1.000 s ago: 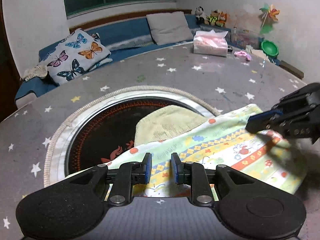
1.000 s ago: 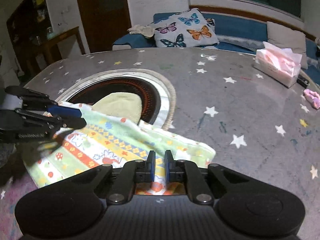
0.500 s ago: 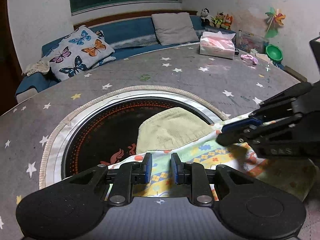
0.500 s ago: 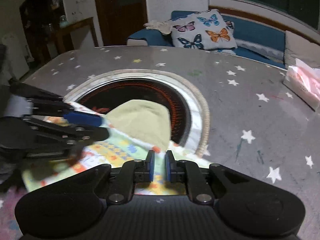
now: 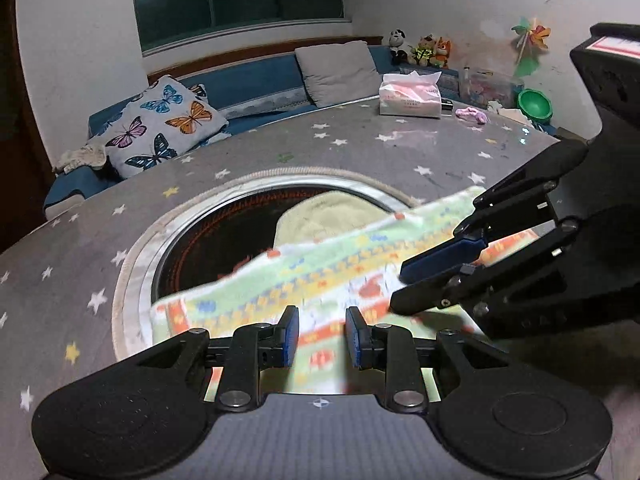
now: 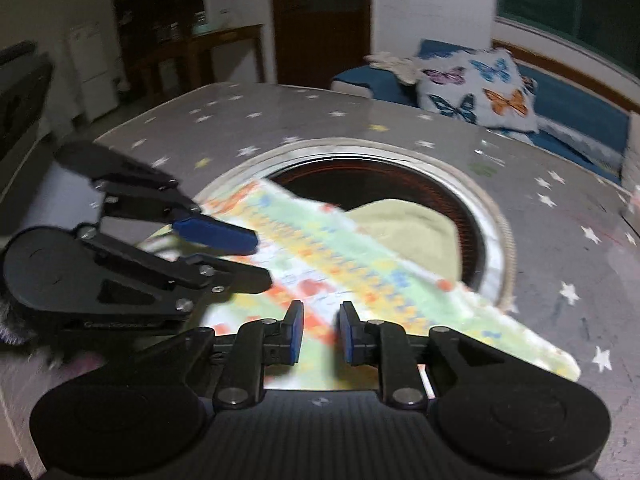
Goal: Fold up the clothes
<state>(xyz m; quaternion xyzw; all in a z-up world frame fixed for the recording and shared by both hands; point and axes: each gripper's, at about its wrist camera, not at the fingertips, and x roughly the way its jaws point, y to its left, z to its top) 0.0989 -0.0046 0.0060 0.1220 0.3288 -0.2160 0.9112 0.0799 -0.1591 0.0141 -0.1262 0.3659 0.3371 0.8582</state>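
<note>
Nearest to me, the left gripper (image 5: 321, 336) has its fingers a little apart, with the patterned cloth (image 5: 320, 280) lying under and between them; the jaws have just been opening and the pads do not seem to press on the fabric. The right gripper (image 6: 319, 332) is in the same condition: narrow gap, jaws just been opening, cloth below the gap but not pinched as far as I can see. The two grippers stand close together over the near part of the cloth, each one visible from the side in the other's camera. The cloth is blurred, so its exact edge near the fingers I cannot tell. It lies on the grey surface (image 5: 360, 152) with stars, and its far part hangs over the round dark opening (image 5: 224, 240) in the middle, where a pale yellow-green garment (image 6: 408, 228) rests partly under it. I judge the cloth to be light, thin and very soft, so it will sag and wrinkle if held at one point only; better to take it at two corners or along one hem, near the edge. Further away on the surface is a tissue pack (image 5: 410, 96), and behind it a blue sofa with a butterfly cushion (image 5: 160, 128).
</note>
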